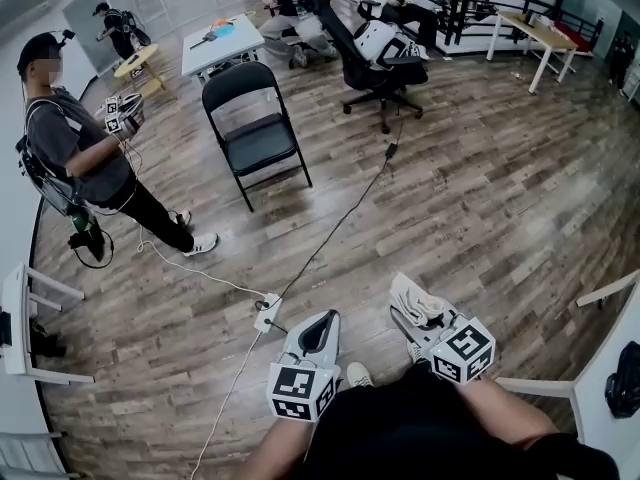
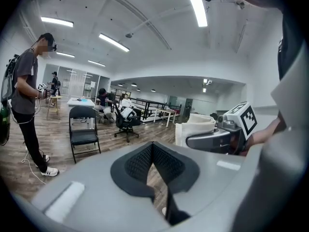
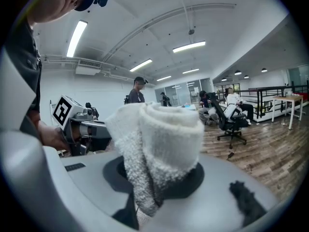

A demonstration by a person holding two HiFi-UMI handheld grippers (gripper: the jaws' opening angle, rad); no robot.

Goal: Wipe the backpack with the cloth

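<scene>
A black folding chair (image 1: 255, 128) stands on the wood floor (image 1: 480, 198). Nearer than the chair, the left claw (image 1: 322, 324) points toward it. To its right, the right claw (image 1: 410, 310) holds a bunched white cloth (image 1: 424, 304). A person (image 1: 85, 158) stands left of the chair.

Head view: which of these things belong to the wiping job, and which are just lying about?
Job: white cloth, clamped in the right gripper; left gripper, shut and empty. The white-and-black bag on the office chair may be the backpack; I can't be sure.
Lying about: black folding chair, floor cable, white table.
</scene>
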